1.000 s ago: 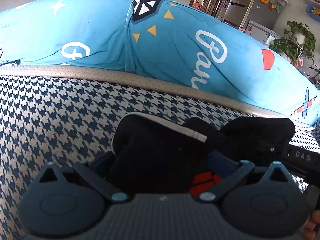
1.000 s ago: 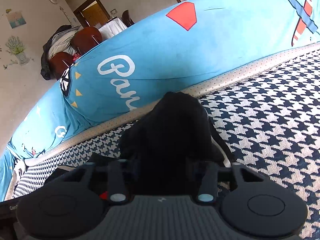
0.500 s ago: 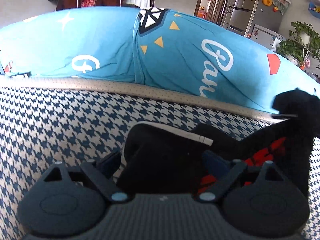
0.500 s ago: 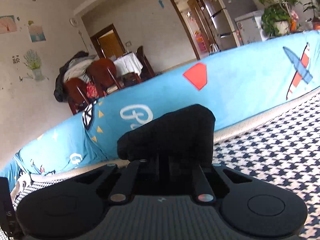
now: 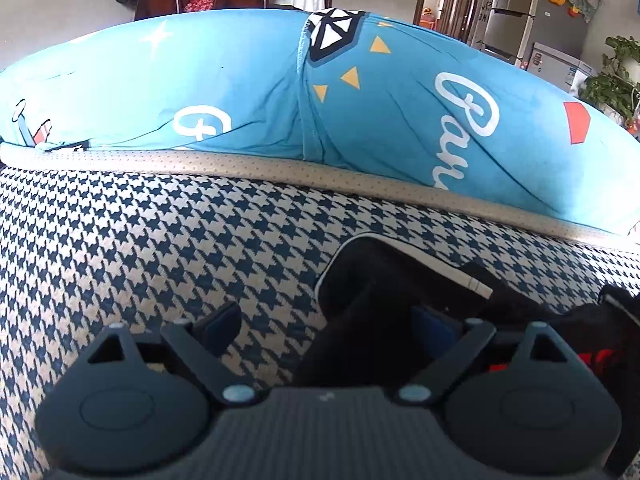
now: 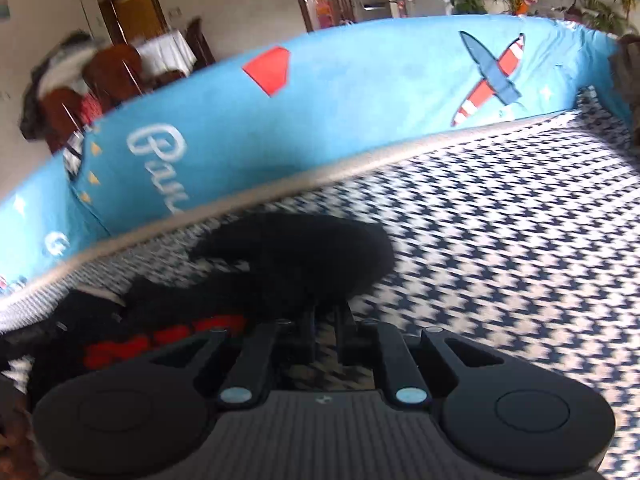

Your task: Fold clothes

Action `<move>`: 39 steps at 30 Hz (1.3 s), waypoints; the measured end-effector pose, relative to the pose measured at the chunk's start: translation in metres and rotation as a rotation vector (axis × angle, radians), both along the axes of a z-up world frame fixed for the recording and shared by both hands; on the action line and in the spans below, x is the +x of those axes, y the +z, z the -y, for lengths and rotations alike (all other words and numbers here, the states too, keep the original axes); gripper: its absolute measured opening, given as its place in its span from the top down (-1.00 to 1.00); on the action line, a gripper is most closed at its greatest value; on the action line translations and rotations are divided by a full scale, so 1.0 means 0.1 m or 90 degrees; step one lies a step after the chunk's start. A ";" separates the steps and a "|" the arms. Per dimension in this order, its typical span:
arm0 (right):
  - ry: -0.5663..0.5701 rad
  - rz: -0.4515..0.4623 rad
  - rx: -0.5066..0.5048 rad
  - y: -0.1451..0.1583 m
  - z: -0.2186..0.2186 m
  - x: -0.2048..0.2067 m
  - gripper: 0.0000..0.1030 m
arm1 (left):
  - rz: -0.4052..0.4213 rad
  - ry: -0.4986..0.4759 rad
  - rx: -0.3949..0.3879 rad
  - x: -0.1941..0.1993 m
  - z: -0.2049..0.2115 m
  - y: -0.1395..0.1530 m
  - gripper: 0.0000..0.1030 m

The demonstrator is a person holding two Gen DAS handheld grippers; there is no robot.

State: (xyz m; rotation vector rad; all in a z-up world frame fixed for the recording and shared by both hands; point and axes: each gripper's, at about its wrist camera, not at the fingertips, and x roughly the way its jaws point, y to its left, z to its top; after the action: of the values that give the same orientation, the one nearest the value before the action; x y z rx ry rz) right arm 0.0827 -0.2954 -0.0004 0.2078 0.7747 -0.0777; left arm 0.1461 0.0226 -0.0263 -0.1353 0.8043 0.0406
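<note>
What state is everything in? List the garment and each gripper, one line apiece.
black garment: bunched up, not yet folded flat, lying on the houndstooth cover, red print showing.
left gripper: open, fingers spread wide with the garment's edge between them.
right gripper: shut on the black garment, cloth bunched at its tips; view blurred.

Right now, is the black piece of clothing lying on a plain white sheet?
No, the black garment lies on a blue-and-white houndstooth cover, not a plain white one.
</note>
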 end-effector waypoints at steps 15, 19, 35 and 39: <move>0.042 0.120 0.034 0.20 0.03 -0.10 0.47 | 0.007 0.082 -0.007 -0.01 -0.26 0.07 -0.83; 0.047 0.137 0.021 0.18 -0.06 -0.04 0.25 | 0.023 0.093 -0.002 -0.02 -0.27 0.12 -0.83; 0.011 0.100 -0.006 -0.10 -0.05 0.27 0.20 | 0.089 -0.038 -0.004 -0.18 0.11 0.23 -0.93; 0.006 0.094 -0.007 -0.13 -0.07 0.29 0.23 | 0.074 -0.063 -0.007 -0.18 0.20 0.17 -0.94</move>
State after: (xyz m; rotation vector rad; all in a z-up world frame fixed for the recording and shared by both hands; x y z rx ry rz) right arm 0.1117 -0.2887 -0.0137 0.1975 0.6283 -0.0574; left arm 0.1277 0.0025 -0.0094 -0.1070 0.6945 -0.0653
